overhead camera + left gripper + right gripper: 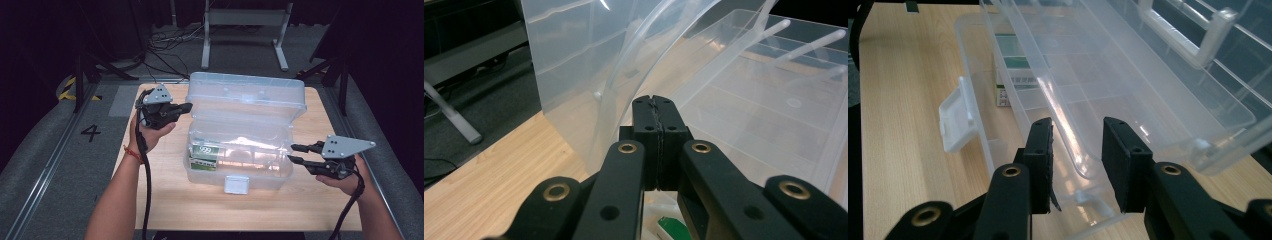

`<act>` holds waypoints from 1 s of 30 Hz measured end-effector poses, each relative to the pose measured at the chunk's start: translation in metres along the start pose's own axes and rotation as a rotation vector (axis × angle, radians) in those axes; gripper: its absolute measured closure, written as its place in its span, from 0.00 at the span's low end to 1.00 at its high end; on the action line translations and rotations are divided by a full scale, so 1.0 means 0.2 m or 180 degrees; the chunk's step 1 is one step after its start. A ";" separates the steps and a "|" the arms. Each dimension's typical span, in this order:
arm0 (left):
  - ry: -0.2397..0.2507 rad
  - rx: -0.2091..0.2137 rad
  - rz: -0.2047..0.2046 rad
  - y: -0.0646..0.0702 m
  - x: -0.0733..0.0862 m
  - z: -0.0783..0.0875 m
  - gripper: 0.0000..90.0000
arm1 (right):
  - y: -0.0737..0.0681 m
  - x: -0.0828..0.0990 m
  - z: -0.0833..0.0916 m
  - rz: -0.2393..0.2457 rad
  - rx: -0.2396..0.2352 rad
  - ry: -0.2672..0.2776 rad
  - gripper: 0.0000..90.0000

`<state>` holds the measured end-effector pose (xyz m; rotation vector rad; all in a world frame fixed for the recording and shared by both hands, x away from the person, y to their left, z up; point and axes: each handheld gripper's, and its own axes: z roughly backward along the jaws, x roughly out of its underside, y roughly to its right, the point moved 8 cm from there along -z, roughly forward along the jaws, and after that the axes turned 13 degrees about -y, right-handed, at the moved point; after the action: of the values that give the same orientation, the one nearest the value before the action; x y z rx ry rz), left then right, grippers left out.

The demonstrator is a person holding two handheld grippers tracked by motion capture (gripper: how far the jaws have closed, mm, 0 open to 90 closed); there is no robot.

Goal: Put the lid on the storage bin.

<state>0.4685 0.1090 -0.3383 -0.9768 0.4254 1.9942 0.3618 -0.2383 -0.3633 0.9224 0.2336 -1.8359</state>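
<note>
Clear plastic box [240, 150]: set mid-desk [165, 200], lid [247, 90] raised at the far side, long axis running left to right, white latch [236, 184] on the near wall. A green-and-white carton [205, 155] is seen in its left end.

Left tool [186, 107]: jaws pressed shut on nothing, held at the box's far-left corner, just beside the lid.

Right tool [296, 152]: jaws parted, empty, aimed at the box's right end wall, near it. The right hand is judged nearer that end; the left nearer the lid.
</note>
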 end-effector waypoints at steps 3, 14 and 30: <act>0.0008 0.0006 -0.0012 0.01 0.00 0.01 1.00 | 0.01 0.03 0.03 -0.0075 0.0020 0.0000 0.72; -0.0024 0.0003 -0.0053 0.04 0.01 0.01 1.00 | 0.04 0.15 0.05 -0.0317 0.0102 -0.0064 0.64; -0.0064 0.0079 -0.0177 0.13 0.11 0.02 1.00 | 0.10 0.39 0.02 -0.0868 0.0296 -0.0099 0.47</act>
<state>0.4390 0.1079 -0.3538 -0.9425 0.4068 1.9428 0.3631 -0.3059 -0.4088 0.9622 0.2670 -2.1257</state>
